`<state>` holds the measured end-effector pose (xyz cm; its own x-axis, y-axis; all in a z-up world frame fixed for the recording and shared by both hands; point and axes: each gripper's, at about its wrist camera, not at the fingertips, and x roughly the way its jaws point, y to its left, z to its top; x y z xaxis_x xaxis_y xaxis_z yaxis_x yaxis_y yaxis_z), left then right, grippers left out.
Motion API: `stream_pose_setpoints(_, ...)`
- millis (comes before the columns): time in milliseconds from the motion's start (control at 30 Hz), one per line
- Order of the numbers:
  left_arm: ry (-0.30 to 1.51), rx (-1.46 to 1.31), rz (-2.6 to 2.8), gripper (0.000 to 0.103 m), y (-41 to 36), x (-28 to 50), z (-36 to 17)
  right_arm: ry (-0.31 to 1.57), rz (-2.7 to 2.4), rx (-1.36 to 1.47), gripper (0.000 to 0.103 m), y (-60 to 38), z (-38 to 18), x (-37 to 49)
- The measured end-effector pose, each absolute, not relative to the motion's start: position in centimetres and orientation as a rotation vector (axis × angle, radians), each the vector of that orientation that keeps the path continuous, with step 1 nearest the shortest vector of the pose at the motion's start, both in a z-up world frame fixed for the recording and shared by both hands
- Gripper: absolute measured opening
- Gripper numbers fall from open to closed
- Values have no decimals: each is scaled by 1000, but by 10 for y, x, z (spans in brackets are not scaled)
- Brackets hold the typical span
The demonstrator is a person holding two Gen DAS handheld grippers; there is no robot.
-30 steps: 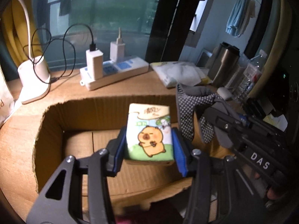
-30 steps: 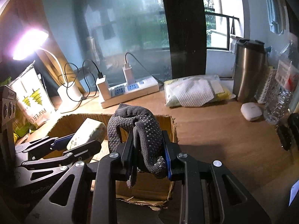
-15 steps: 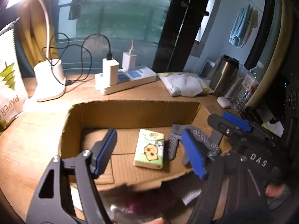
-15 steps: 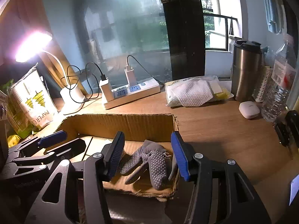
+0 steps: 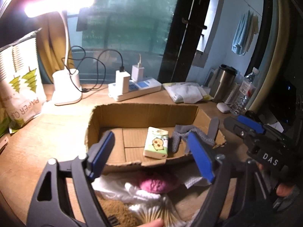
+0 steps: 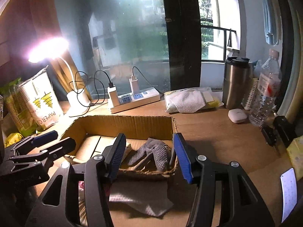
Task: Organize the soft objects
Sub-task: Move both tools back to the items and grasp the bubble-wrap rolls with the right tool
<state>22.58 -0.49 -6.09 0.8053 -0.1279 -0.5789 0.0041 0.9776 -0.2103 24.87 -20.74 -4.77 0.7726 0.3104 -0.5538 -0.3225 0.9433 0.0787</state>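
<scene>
An open cardboard box (image 5: 144,110) stands on the wooden desk. In it lie a tissue pack with a cartoon animal (image 5: 156,142) and a grey dotted glove (image 5: 179,135); the glove also shows in the right wrist view (image 6: 151,154). My left gripper (image 5: 151,155) is open and empty, above the box's near wall. My right gripper (image 6: 149,156) is open and empty, just in front of the glove. In front of the box lie a pink soft object (image 5: 158,181) on white cloth (image 5: 117,187) and a grey cloth (image 6: 140,196).
A lit desk lamp (image 5: 66,87), a power strip with chargers (image 5: 134,89) and a paper-cup bag (image 5: 20,87) stand behind and left of the box. A wipes pack (image 6: 191,100), steel tumbler (image 6: 235,81), water bottle (image 6: 265,92) and white case (image 6: 237,115) are at the right.
Both grippers opened and let go: the tissue pack and the glove now lie in the box. Both grippers have drawn back toward me and risen.
</scene>
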Motion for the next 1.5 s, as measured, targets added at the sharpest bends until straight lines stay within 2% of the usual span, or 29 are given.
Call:
stream_pose_setpoints(67,619,-203,-68,84,-3,218,-59,587,338,-25,57,-208,-46,241)
stream_pose_setpoints(133,613,-198,-63,85,-1,210,-59,576,339,-24,67,-208,-44,233)
stream_pose_setpoints(167,609,-197,-61,86,1,206,-59,573,338,-25,67,-208,-43,229)
stream_pose_setpoints(300,593,-200,-56,92,6,191,-59,567,336,-33,68,-206,-45,216)
stream_pose_setpoints(1200,591,-226,-11,94,32,118,-74,607,385,-105,68,-186,-70,141)
stream_pose_setpoints(1267,601,-218,-10,94,31,117,-77,617,392,-110,70,-185,-74,138)
stream_pose_setpoints(1333,612,-210,-11,94,30,116,-81,628,402,-122,75,-183,-80,135)
stream_pose_setpoints(1500,649,-203,-15,94,27,114,-95,661,424,-148,77,-180,-97,128)
